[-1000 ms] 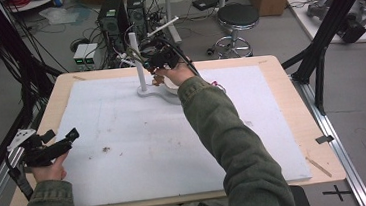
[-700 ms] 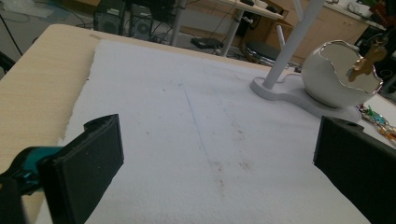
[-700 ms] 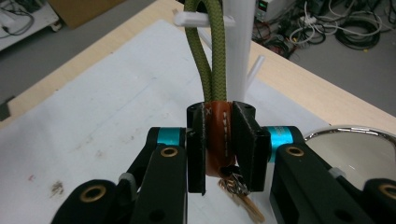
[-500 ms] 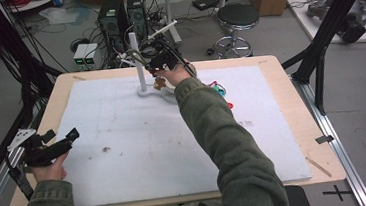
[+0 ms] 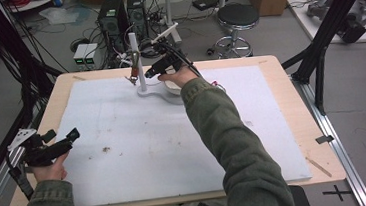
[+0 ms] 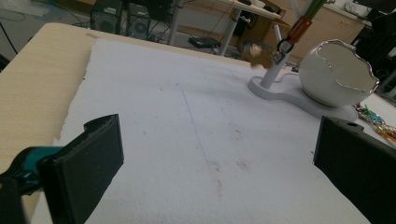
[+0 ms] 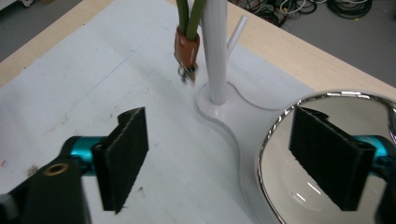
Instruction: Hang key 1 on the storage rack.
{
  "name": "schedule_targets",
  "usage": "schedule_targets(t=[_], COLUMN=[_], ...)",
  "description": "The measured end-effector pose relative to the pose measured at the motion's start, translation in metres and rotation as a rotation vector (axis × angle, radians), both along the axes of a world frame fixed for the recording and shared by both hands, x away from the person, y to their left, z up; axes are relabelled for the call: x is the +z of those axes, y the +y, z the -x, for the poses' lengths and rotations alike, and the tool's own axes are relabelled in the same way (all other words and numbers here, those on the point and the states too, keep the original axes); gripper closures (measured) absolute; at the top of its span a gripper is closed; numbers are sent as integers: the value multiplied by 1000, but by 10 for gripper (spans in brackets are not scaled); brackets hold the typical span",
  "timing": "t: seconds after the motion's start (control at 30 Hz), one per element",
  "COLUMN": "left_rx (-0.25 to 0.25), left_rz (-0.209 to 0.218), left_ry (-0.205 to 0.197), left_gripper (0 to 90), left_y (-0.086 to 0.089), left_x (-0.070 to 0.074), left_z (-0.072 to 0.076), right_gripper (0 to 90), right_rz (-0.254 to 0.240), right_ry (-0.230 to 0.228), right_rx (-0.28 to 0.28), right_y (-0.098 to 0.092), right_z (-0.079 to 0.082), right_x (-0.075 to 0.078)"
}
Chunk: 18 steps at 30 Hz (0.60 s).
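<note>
While the right gripper point(image 7: 219, 163) hangs over the stand point(image 7: 219, 112), its jaws have just been opening and stand apart with nothing between them. One jaw is above the egg-shaped bowl point(image 7: 299, 186); the post point(image 7: 217, 51) and an orange-capped lanyard point(image 7: 186, 49) lie just ahead. Well apart, the left gripper point(image 6: 215, 158) rests open and empty, bowl point(image 6: 334, 70) ahead to its right.

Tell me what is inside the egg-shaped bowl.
The egg-shaped bowl shows a shiny bare inner wall with nothing lying there; the right gripper hangs over it, one jaw covering part of the inside.
</note>
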<state>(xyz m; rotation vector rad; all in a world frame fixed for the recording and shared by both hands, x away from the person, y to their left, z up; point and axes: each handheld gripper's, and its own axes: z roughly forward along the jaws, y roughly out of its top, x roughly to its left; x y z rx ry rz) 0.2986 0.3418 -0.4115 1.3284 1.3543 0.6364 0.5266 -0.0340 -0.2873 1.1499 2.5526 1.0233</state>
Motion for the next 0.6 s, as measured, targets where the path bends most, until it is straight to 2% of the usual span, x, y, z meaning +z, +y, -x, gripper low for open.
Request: schedule_targets(t=[0.1,0.17,0.2,0.33,0.47,0.6], left_rx=[0,-1,-3,-3,0,0], left_rz=[-3,-3,-3,-3,0,-2], left_ry=[0,0,2,2,3,3], left_gripper=[20,20,20,20,20,20], left_y=[0,-1,-1,-2,-2,-1], left_x=[0,0,0,1,1,1], left_z=[0,0,0,1,1,1], right_gripper=[93,9,8,8,8,8], right_rz=[-2,6,9,39,24,50], right_ry=[8,15,23,0,-19,-23], right_rx=[-14,-26,-26,-26,-5,1], right_y=[-10,-17,-21,-34,-44,-53], right_z=[4,7,9,18,27,33], right_x=[0,-1,0,3,6,4])
